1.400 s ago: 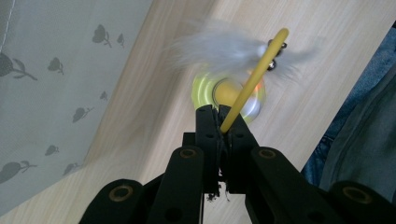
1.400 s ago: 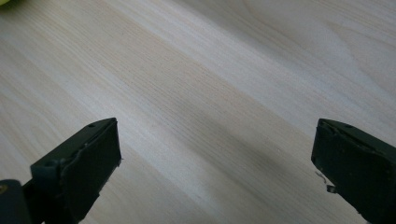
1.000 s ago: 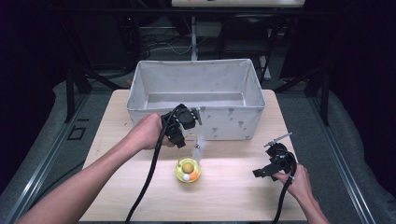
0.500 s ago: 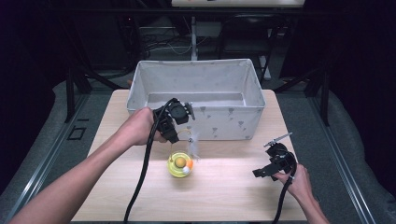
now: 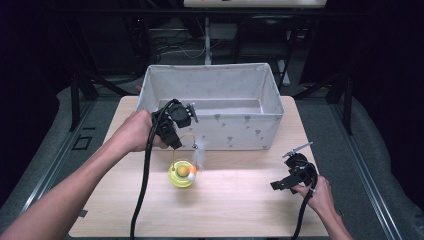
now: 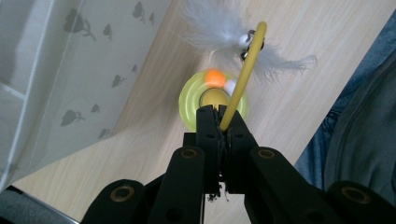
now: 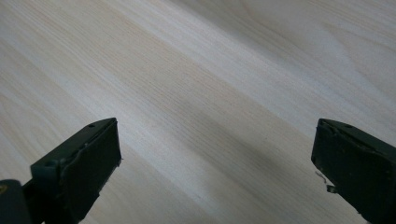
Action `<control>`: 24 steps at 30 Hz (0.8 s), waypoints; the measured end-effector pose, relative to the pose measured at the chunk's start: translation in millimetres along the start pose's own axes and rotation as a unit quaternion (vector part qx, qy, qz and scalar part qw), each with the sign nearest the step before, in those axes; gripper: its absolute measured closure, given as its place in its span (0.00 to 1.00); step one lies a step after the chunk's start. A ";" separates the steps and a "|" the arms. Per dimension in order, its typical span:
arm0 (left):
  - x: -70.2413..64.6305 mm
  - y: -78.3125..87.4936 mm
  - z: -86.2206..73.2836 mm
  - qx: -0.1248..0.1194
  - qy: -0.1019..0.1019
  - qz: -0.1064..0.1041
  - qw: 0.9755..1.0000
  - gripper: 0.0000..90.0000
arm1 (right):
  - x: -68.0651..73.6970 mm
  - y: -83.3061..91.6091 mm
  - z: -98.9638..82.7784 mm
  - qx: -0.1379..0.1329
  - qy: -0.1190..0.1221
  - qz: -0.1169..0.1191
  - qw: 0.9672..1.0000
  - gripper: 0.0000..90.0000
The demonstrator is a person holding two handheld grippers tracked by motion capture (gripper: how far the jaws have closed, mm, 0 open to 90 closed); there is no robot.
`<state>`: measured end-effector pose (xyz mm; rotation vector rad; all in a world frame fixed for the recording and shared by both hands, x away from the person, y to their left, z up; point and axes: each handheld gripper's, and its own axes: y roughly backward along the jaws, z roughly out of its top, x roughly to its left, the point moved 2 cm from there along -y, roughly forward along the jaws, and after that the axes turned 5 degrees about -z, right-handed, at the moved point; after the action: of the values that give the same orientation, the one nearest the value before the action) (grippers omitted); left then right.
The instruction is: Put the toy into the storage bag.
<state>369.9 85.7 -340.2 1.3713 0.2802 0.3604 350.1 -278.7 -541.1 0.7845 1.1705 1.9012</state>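
In the high view, the left gripper (image 5: 176,131) is held just in front of the bin (image 5: 212,75), above the table (image 5: 240,205). A thin yellow wire (image 5: 181,142) is seen arching from its tip down to the toy (image 5: 182,173), a yellow disc with a ball, an orange bead and a white feather (image 5: 200,152). Whether the disc has left the tabletop cannot be told from here. The lift is judged begun at most; if the bin is the goal, the carry over its near wall and the release are left. That wall stands close behind the gripper, so height would be needed to clear the rim. The right gripper (image 5: 291,176) rests low on the table at the right — well apart from the toy, with bare wood between.

In the left gripper view, the jaws are closed tight on the wire (image 6: 236,91), pinched at its lower end. The toy (image 6: 191,105) hangs or sits straight beyond the tips, with the feather (image 6: 210,25) past it. The bin's patterned cloth wall (image 6: 51,70) runs along the left — near, but not touching.

In the right gripper view, the jaws stand wide apart with nothing between them, over bare table (image 7: 210,93). Open room lies all around that side.
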 end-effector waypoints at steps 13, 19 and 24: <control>7.7 33.1 -12.6 -0.020 0.018 0.016 1.000 0.97 | -0.4 0.1 0.0 0.001 0.001 0.001 1.000 0.00; 13.0 46.1 -17.0 -0.023 0.025 0.027 0.999 0.97 | -1.1 0.0 -0.1 0.007 0.005 -0.003 1.000 0.00; 16.5 54.1 -21.5 -0.025 0.034 0.033 0.999 0.97 | -0.7 -0.2 -0.1 0.008 0.005 -0.003 1.000 0.00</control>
<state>371.7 120.4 -290.6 1.3238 0.2809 0.4654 350.4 -279.3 -541.4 0.7812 1.1945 1.8954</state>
